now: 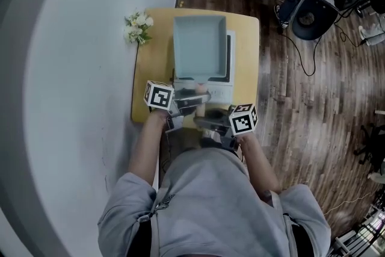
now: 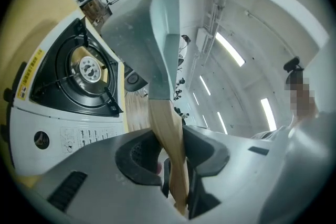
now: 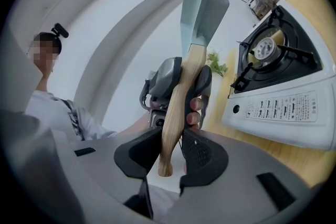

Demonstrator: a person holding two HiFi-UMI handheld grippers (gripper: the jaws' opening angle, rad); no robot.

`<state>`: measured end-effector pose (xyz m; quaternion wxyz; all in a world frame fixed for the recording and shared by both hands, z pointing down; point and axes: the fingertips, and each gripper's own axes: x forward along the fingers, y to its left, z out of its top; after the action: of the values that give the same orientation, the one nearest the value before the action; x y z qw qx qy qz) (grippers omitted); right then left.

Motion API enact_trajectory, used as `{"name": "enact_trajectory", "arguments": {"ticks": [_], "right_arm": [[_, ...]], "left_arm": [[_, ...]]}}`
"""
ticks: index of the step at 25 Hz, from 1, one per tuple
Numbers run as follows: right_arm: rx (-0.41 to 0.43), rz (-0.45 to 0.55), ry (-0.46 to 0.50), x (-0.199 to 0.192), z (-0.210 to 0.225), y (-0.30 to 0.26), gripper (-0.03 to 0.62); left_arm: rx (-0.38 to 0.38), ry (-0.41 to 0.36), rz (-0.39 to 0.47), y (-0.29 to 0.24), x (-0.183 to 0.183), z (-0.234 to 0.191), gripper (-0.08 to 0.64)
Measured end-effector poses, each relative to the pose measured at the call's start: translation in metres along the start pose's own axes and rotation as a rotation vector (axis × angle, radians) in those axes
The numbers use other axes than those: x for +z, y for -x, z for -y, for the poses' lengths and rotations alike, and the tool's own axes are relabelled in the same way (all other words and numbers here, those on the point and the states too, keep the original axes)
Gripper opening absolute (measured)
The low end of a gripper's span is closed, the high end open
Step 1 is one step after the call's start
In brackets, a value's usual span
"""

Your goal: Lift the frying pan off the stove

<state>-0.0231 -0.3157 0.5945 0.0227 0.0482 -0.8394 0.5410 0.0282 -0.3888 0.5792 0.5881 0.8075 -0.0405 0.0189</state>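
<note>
We held both forearms out and angled inward in front of our chest. Our left gripper [image 1: 191, 95] pointed right and our right gripper [image 1: 207, 122] pointed left, facing each other. Each pair of jaws was clamped on the wooden pan handle [image 3: 176, 107], the right near its end.

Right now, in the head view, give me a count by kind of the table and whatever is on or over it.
table: 1
stove: 1
frying pan: 1
bunch of flowers: 1
grippers: 2, left gripper and right gripper, both shut on the frying pan
total: 6
</note>
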Motion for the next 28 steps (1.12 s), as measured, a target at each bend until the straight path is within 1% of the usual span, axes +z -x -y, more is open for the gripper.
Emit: {"name": "enact_trajectory", "arguments": {"ticks": [6,14,16,20,24,28], "right_arm": [[0.007,0.007,0.124,-0.012,-0.045,-0.001,0.107],[0.015,0.032,0.304,-0.054,-0.106,-0.008,0.107],[0.026,0.054,0.348,-0.07,-0.123,-0.01,0.107],[0.045,0.084,0.4,-0.113,-0.157,-0.016,0.107],[0.04,0.089,0.436,-0.157,-0.188,-0.028,0.107],[0.032,0.112,0.456,-0.204,-0.212,-0.035,0.107]], "left_arm": [[0.009,-0.135,0.025,0.011,-0.015,0.054,0.115],[0.01,-0.299,0.048,0.032,-0.065,0.12,0.115],[0.004,-0.335,0.056,0.039,-0.083,0.136,0.115],[-0.008,-0.381,0.057,0.052,-0.131,0.166,0.115],[-0.002,-0.419,0.057,0.071,-0.178,0.191,0.115],[-0.012,-0.435,0.052,0.082,-0.228,0.21,0.115]]}}
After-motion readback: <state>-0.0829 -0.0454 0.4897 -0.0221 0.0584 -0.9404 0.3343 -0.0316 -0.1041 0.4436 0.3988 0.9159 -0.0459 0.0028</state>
